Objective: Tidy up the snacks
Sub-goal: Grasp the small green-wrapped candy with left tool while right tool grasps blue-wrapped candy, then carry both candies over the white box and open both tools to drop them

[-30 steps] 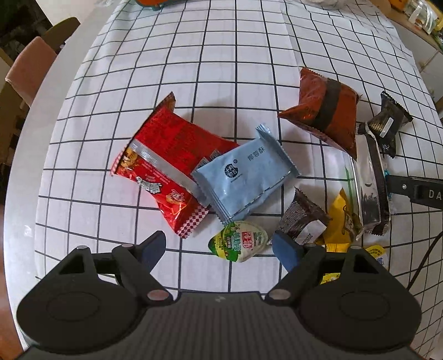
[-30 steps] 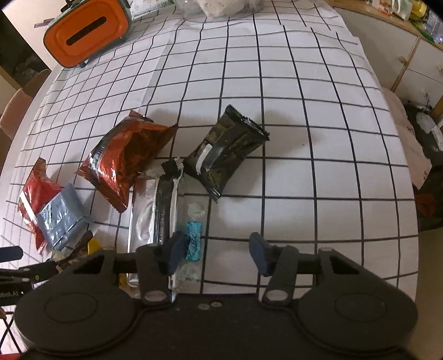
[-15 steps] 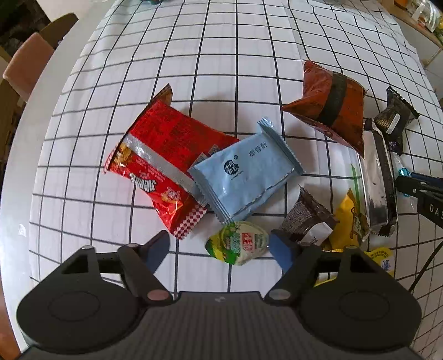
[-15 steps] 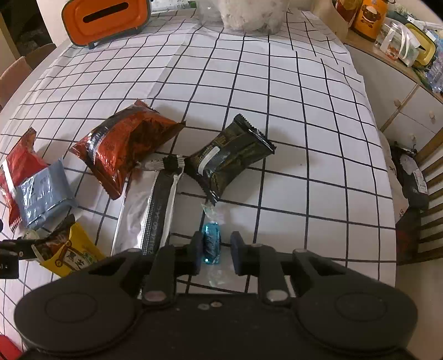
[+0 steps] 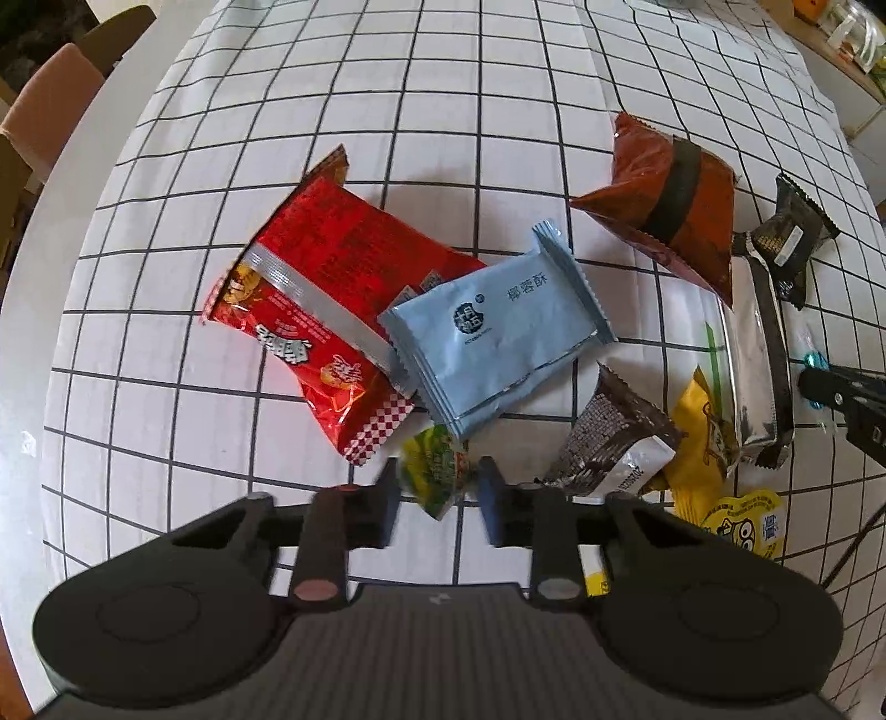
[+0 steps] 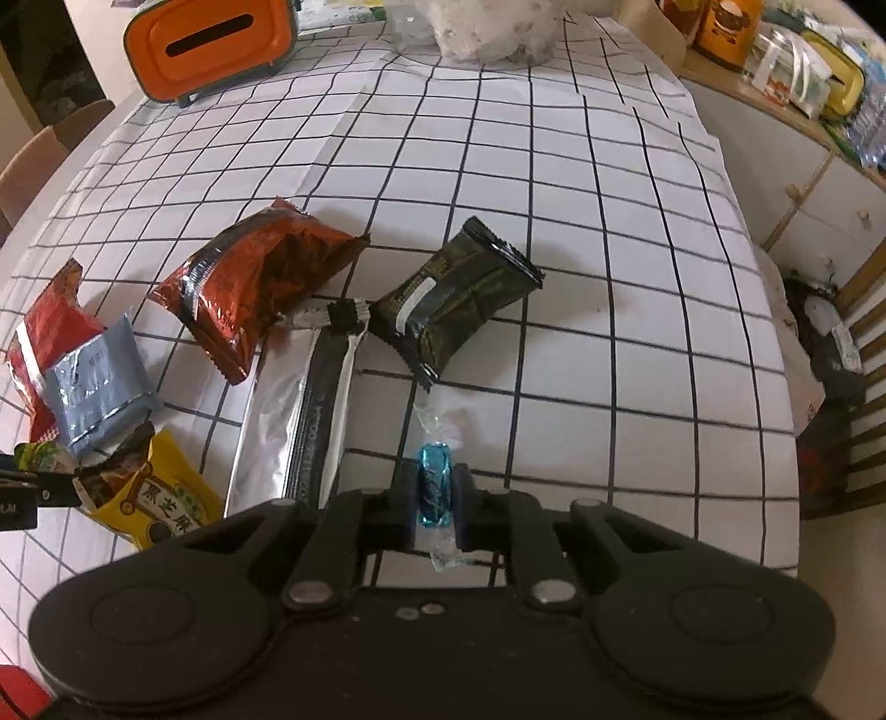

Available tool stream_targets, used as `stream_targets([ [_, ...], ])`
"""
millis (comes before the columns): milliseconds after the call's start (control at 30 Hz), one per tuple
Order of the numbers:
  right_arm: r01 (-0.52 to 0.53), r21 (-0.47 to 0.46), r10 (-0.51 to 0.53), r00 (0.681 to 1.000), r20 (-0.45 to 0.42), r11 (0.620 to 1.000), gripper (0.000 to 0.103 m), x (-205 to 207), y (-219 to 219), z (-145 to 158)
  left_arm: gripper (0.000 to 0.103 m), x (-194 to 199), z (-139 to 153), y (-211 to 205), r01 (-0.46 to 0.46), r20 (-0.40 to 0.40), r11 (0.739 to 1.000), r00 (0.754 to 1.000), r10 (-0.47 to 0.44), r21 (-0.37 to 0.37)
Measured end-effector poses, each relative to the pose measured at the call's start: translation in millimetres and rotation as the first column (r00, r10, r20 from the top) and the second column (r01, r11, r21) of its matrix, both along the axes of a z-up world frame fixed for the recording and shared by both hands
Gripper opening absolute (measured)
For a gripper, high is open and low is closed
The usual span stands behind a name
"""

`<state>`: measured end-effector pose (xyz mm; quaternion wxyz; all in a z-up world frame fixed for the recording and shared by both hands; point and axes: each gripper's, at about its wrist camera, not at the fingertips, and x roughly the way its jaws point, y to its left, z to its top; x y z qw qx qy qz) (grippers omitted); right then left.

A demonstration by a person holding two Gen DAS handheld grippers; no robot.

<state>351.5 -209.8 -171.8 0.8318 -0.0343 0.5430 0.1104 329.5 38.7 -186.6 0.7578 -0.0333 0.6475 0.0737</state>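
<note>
My left gripper [image 5: 434, 490] points straight down at the table, and its jaws have just been closing; the blue pads now pinch a small green snack pouch [image 5: 437, 471] from both sides. The pouch touches the lower corner of a red chip bag [image 5: 321, 310], and a pale blue packet [image 5: 498, 327] lies partly over that bag. Just beside my right finger sit a brown checked packet [image 5: 609, 437] and a yellow packet [image 5: 700, 443], so that side is crowded. To my left the checked tablecloth [image 5: 166, 387] is bare as far as the table's curved white edge [image 5: 33, 310], where chair backs stand close.

My right gripper [image 6: 434, 493] is pressed tight on a blue wrapped candy [image 6: 434, 487], its clear twisted ends sticking out front and back. Directly left of it lies a long silver packet [image 6: 293, 421]; beyond that a dark red-brown bag [image 6: 249, 288] and a black packet [image 6: 454, 299] touch its top end. To the right and ahead the cloth is open as far as its far side, where an orange box [image 6: 210, 44] stands. Past the cloth's right edge are white cabinets [image 6: 819, 210].
</note>
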Motion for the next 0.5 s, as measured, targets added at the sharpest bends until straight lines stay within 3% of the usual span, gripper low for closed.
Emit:
stream_targets([
  [133,0.025,0.035,-0.025,1.000,-0.008,0.999,0.011,-7,-8,3,0.016,-3,4,5,-0.012,0.019,1.000,1.000,0.013,-0.005],
  [500,0.041,0.139,-0.043,0.999,0.008,0.989,0.011,-38,-27,35,0.016,-15,15,27,-0.068,0.028,0.998,0.997,0.068,-0.017],
])
